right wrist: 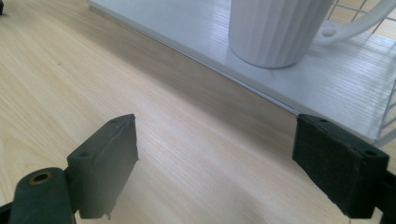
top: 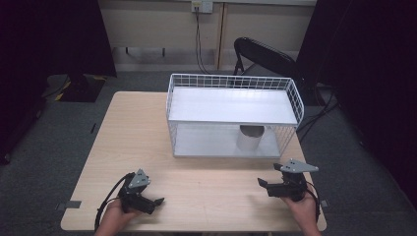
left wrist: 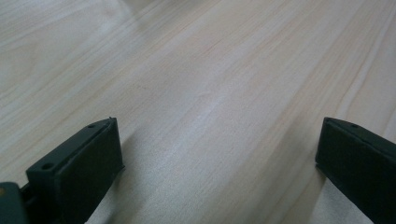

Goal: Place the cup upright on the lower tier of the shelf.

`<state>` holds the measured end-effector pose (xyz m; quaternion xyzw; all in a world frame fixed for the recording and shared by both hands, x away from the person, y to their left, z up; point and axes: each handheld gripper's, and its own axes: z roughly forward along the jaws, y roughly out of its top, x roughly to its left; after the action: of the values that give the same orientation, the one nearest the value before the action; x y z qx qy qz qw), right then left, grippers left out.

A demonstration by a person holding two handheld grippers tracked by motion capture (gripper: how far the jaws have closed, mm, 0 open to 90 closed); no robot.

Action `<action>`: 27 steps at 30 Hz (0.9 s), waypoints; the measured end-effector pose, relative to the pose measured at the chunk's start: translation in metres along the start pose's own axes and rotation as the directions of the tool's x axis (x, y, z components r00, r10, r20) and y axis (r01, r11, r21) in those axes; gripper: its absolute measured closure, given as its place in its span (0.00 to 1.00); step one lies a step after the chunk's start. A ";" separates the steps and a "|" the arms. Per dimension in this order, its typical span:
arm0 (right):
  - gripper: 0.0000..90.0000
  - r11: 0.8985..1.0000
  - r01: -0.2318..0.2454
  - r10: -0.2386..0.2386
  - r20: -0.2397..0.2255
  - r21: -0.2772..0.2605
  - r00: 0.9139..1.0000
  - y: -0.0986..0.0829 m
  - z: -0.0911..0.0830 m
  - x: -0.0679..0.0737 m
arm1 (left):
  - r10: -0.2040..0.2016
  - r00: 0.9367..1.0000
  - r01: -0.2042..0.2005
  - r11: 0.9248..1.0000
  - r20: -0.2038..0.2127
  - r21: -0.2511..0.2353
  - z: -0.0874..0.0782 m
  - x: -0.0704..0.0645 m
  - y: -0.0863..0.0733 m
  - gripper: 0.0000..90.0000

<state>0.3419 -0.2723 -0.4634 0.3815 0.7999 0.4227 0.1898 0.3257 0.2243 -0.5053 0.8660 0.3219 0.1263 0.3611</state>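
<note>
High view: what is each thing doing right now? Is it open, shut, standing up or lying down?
Left tongs: open, holding nothing, low over the table.
Right tongs: open, holding nothing, pointed toward the rack.
White mug: upright on the rack's lower shelf, untouched.
Wire rack: standing upright on the table, top shelf bare.
Folding chair: behind the table; whether folded cannot be told.
Table: flat and level.

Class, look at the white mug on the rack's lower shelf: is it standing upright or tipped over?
Upright. The mug rests flat on its base on the lower shelf, its ribbed sides rising straight.
</note>
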 end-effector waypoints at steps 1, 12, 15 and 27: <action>0.15 1.000 0.001 -0.001 -0.001 0.001 1.000 -0.002 -0.001 -0.001 | 0.000 1.000 0.000 1.000 0.000 0.000 0.000 0.000 0.000 0.00; 0.14 0.999 0.026 -0.027 0.009 0.021 1.000 -0.018 -0.007 -0.010 | -0.001 1.000 0.001 1.000 0.001 0.002 0.000 0.000 0.000 0.00; 0.14 0.999 0.025 -0.025 0.010 0.025 1.000 -0.021 -0.008 -0.011 | 0.000 1.000 0.000 1.000 0.001 0.003 0.000 0.000 0.000 0.00; 0.14 0.998 0.034 -0.035 0.015 0.056 0.999 -0.036 -0.011 -0.019 | -0.002 1.000 0.002 1.000 0.000 0.002 0.000 0.000 0.000 0.00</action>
<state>0.3306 -0.3053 -0.4872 0.3761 0.8162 0.3938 0.1930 0.3255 0.2243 -0.5051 0.8660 0.3228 0.1256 0.3606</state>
